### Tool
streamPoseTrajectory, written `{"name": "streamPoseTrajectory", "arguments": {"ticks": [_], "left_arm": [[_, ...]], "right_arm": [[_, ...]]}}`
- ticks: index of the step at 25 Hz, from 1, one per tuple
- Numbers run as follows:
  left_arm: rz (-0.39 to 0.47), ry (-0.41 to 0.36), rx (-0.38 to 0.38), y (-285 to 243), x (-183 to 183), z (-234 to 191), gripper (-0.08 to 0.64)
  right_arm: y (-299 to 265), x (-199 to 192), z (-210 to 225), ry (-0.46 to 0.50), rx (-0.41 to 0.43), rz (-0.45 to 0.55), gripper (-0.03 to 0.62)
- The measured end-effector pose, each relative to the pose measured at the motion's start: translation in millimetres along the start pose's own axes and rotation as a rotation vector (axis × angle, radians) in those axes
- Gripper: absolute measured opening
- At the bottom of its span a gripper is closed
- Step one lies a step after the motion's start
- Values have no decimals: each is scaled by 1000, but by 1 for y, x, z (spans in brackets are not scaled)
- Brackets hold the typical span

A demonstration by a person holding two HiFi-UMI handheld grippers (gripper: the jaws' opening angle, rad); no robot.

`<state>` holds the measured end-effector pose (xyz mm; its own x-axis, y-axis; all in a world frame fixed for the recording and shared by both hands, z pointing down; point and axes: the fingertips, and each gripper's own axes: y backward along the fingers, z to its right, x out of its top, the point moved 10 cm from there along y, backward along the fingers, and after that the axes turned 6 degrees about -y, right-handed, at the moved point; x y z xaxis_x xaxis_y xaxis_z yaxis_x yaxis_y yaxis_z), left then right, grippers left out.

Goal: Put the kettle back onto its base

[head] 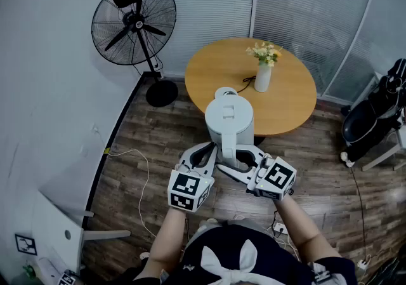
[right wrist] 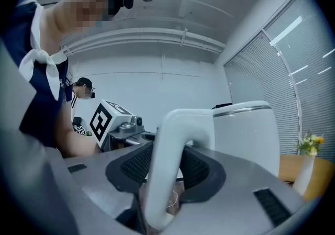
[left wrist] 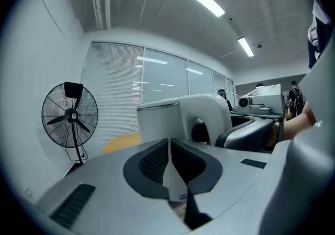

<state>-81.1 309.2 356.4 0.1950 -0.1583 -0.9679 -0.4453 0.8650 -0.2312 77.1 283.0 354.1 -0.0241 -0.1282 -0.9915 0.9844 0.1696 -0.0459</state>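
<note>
A white electric kettle (head: 229, 119) hangs in the air at the near edge of the round wooden table (head: 292, 93). My right gripper (head: 233, 162) is shut on the kettle's curved handle (right wrist: 167, 176), whose white bar runs between the dark pads (right wrist: 201, 168). The kettle body (right wrist: 246, 134) stands upright beyond that gripper's jaws. My left gripper (head: 206, 153) sits just left of the handle with its tips together and nothing between them. In the left gripper view the kettle (left wrist: 162, 121) shows close ahead of the left gripper (left wrist: 168, 142). The base is hidden from me; a dark cord (head: 246, 82) lies on the table.
A vase of flowers (head: 263, 71) stands on the table behind the kettle. A black pedestal fan (head: 134, 23) stands at the left wall. A black chair (head: 371, 119) is at the right. A white cable (head: 136, 157) and a power strip (head: 279, 230) lie on the wooden floor.
</note>
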Motion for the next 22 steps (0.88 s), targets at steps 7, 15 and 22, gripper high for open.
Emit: {"name": "streamPoseTrajectory", "arguments": {"ticks": [7,15,22], "left_arm": [[-10,18,15,3,-9,9,38],[0,5,-12,18,-15,4,38],[-15,0,-50,17,-26,8,40]], "right_arm": [[5,-10,-6,-23,5,-9,167],[-2,-13,-24,-64,1,20,167],[1,-23,-31,-79,-40,16,169]]}}
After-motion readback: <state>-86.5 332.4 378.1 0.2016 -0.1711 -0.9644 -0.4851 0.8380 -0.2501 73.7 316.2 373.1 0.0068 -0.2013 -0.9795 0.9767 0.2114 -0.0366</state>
